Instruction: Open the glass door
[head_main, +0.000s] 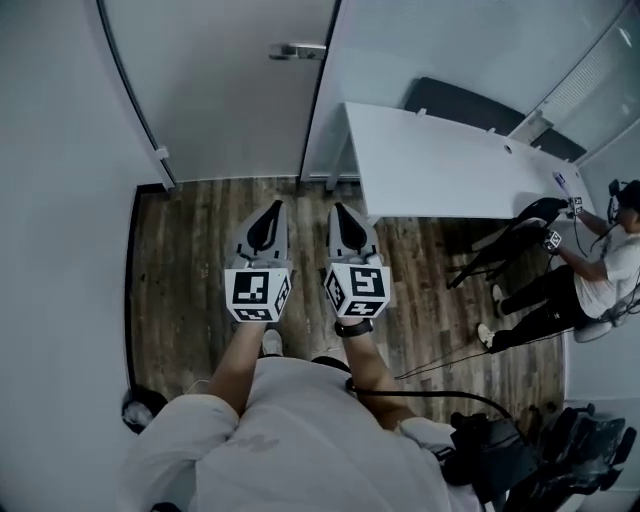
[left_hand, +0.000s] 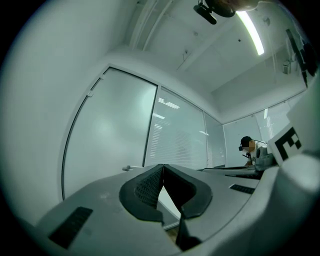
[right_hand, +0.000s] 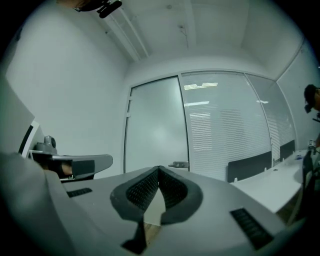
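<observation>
A frosted glass door (head_main: 215, 85) stands ahead with a metal lever handle (head_main: 297, 51) near its right edge. The same door (right_hand: 156, 132) and handle (right_hand: 178, 164) show in the right gripper view, and the door (left_hand: 107, 135) with its handle (left_hand: 128, 168) in the left gripper view. My left gripper (head_main: 272, 207) and right gripper (head_main: 340, 210) are held side by side over the wood floor, well short of the door. Both are shut with nothing between the jaws. The left gripper (left_hand: 161, 166) and right gripper (right_hand: 159, 169) point toward the door.
A white desk (head_main: 440, 165) stands to the right of the door, with a dark panel (head_main: 480, 112) behind it. A seated person (head_main: 585, 275) with a chair (head_main: 505, 245) is at the far right. Cables and black gear (head_main: 520, 450) lie at lower right. White wall (head_main: 55, 200) on the left.
</observation>
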